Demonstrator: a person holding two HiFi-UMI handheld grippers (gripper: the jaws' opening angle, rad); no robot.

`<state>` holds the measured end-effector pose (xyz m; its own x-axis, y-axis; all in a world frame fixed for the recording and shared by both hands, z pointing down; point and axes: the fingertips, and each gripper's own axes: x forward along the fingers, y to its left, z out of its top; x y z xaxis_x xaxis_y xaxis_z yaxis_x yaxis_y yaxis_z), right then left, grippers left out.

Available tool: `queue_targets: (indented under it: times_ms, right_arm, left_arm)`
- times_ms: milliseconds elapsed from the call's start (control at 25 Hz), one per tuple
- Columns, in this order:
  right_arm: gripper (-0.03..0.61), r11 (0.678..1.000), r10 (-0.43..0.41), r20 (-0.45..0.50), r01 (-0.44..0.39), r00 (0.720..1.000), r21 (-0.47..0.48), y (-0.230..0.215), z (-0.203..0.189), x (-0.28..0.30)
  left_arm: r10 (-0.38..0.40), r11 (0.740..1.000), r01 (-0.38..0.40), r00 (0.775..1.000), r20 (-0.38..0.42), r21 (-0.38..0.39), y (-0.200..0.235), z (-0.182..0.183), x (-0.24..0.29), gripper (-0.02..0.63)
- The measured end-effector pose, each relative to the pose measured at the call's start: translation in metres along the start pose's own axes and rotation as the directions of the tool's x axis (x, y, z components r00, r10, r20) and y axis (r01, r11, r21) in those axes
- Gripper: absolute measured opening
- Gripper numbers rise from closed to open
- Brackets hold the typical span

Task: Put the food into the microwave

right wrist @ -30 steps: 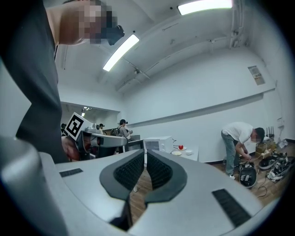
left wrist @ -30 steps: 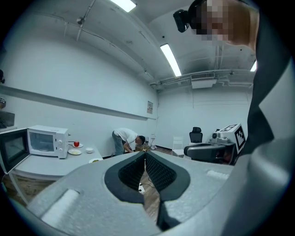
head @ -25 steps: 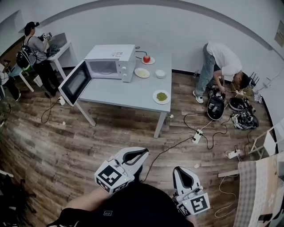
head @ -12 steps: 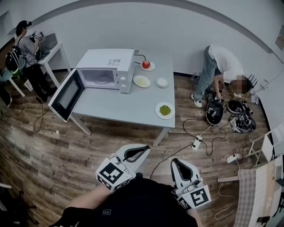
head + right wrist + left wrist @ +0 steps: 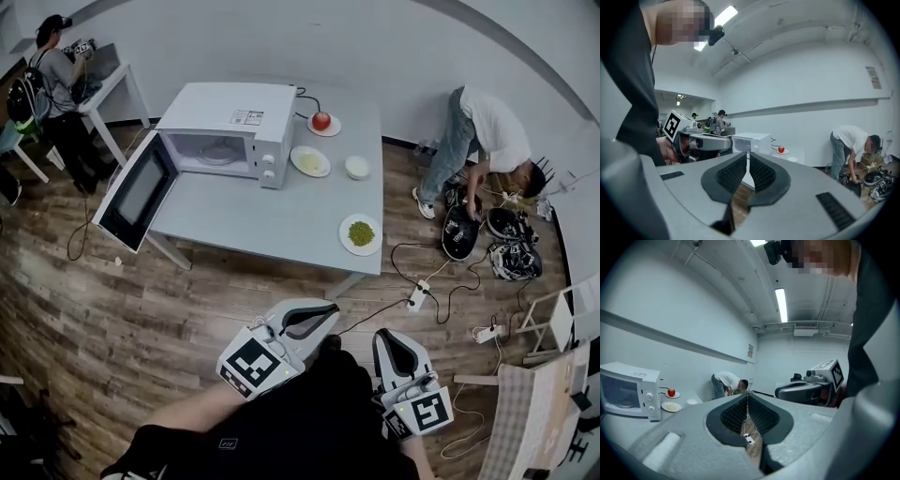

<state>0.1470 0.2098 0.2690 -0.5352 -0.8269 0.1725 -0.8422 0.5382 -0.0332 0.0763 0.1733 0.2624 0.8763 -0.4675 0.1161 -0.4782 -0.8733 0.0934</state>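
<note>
A white microwave (image 5: 225, 131) stands on the grey table (image 5: 281, 220), its door (image 5: 136, 192) swung wide open. Beside it lie a plate with a red apple (image 5: 322, 121), a plate of pale food (image 5: 310, 161), a small white bowl (image 5: 357, 168) and a plate of green peas (image 5: 361, 234). My left gripper (image 5: 323, 312) and right gripper (image 5: 388, 339) hang over the floor, well short of the table, both shut and empty. The left gripper view shows the microwave (image 5: 630, 390) and the apple (image 5: 671, 392) far off; the right gripper view shows the microwave (image 5: 751, 141) and the apple (image 5: 781, 149).
A person (image 5: 483, 141) bends over bags and helmets (image 5: 487, 234) at the right of the table. Cables and power strips (image 5: 417, 295) trail over the wooden floor. Another person (image 5: 56, 89) stands at a small desk at the far left. A checked cloth (image 5: 539, 403) lies at lower right.
The table and microwave have come closer and larger in the head view as I walked toward them. Both grippers kept their shut pose in front of me.
</note>
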Motion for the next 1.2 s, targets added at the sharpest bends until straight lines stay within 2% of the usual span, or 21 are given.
queue_targets:
  times_ms: [160, 320, 520, 920, 1120, 1200]
  right_arm:
    - [0.018, 1.000, -0.005, 0.009, 0.005, 1.000, -0.009, -0.025, 0.001, 0.014]
    - [0.018, 0.999, 0.024, 0.022, -0.025, 0.999, 0.036, -0.053, -0.003, 0.035]
    - [0.018, 0.999, 0.040, -0.033, -0.040, 0.999, -0.015, -0.101, -0.017, 0.056]
    - [0.018, 0.995, 0.100, -0.111, -0.098, 0.989, 0.026, -0.190, -0.062, 0.081]
    - [0.018, 0.991, 0.134, -0.188, -0.135, 0.973, 0.006, -0.211, -0.095, 0.107]
    - [0.018, 0.990, 0.131, -0.205, -0.139, 0.970, -0.029, -0.217, -0.106, 0.125]
  left_arm:
    - [0.017, 1.000, -0.017, 1.000, -0.023, -0.020, 0.018, -0.008, 0.021, 0.017]
    - [0.046, 0.998, -0.048, 0.998, -0.049, -0.041, 0.034, -0.013, 0.047, 0.017]
    - [0.069, 0.997, -0.074, 0.991, -0.118, -0.037, 0.051, -0.021, 0.090, 0.017]
    - [0.132, 0.989, -0.141, 0.974, -0.185, -0.039, 0.100, -0.033, 0.180, 0.017]
    - [0.155, 0.987, -0.161, 0.969, -0.193, -0.016, 0.121, -0.050, 0.206, 0.017]
    - [0.167, 0.986, -0.163, 0.962, -0.217, 0.036, 0.134, -0.064, 0.211, 0.017]
